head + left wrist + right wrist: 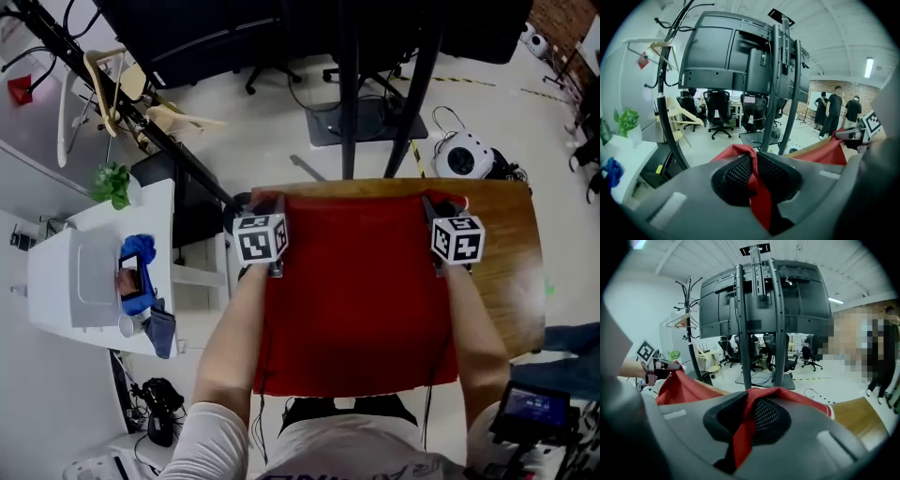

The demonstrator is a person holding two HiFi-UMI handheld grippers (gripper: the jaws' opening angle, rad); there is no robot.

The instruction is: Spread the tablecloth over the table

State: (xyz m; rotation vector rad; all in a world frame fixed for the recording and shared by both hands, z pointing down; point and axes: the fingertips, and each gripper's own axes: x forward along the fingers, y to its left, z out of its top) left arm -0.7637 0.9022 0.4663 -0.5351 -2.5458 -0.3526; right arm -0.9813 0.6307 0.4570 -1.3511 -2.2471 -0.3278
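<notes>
The fingers [736, 172] of the left gripper [752, 173] are closed on a pinched fold of the red tablecloth [356, 300]. The fingers [766, 414] of the right gripper [746, 418] clamp another fold the same way. In the head view they hold the cloth's far corners, at 11 and 1 o'clock, and it stretches across the wooden desk [511, 253]. Bare wood shows at the cloth's 3 o'clock side. The 6 o'clock hem reaches past the desk's near edge toward the person.

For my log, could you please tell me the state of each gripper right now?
Left gripper: closed, holding the red tablecloth at its far edge.
Right gripper: closed, holding the same tablecloth at its far edge.
</notes>
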